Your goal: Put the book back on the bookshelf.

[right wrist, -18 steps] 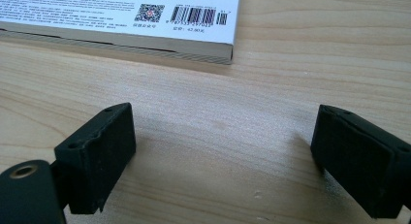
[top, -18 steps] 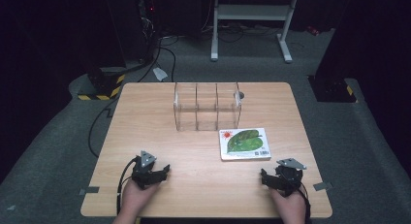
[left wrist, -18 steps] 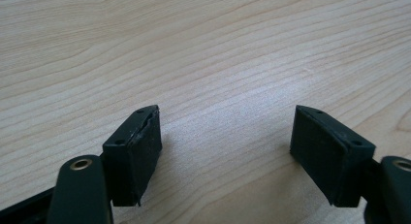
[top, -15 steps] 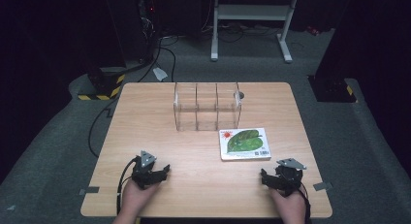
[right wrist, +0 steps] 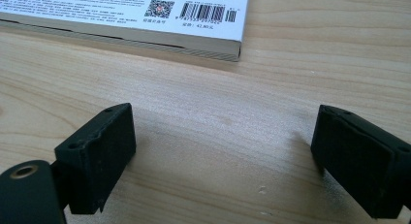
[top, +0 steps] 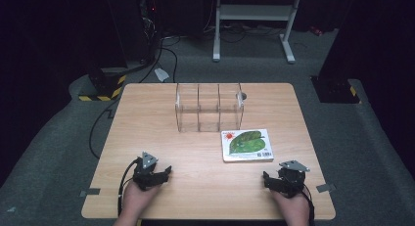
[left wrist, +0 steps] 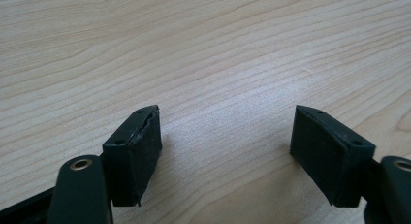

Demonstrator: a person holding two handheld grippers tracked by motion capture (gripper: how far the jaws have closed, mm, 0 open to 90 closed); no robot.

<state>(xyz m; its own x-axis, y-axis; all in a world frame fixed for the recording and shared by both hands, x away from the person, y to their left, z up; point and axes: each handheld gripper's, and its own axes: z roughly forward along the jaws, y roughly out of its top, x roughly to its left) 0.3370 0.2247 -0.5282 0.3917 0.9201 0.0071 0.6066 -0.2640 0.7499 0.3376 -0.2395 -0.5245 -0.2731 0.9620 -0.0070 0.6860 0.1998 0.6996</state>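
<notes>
Book (top: 246,145) lies flat on counter (top: 147,118), right of frame centre, just below the clear divider rack (top: 209,106). Looks thin, stiff, glossy, likely slick; best pinched at its near edge. Right gripper (right wrist: 223,156) near it, left gripper (left wrist: 225,146) lower left: jaws spread, empty.

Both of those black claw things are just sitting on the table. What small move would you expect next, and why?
Probably the right gripper eases forward toward the flat white book with the green leaf cover. Its jaws stand open with nothing between them, and the book's near edge lies just ahead of them on the wooden table. The left gripper, also open, faces bare wood.
</notes>
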